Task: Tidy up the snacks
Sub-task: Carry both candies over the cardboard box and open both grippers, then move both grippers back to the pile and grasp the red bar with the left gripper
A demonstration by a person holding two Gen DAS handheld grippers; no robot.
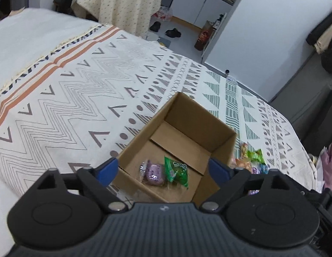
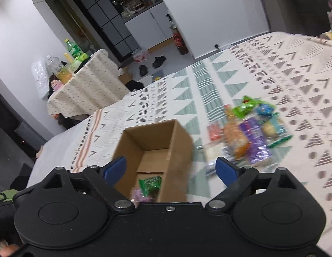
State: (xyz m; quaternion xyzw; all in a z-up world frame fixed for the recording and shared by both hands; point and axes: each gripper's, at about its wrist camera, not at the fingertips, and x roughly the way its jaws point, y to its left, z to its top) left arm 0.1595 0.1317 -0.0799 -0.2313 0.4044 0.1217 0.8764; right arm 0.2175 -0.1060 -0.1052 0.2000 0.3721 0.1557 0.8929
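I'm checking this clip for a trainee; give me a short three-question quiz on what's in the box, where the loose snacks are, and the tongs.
1. How many snacks lie in the box?
2. True or false: the left tongs grip the green packet.
3. Seen from the right wrist, the snack pile lies: A) inside the box, B) on the bedspread right of the box, C) on the floor.

Key:
1. Two: the green packet and a purple packet.
2. False; both the left tongs and the right tongs are open and empty.
3. B.
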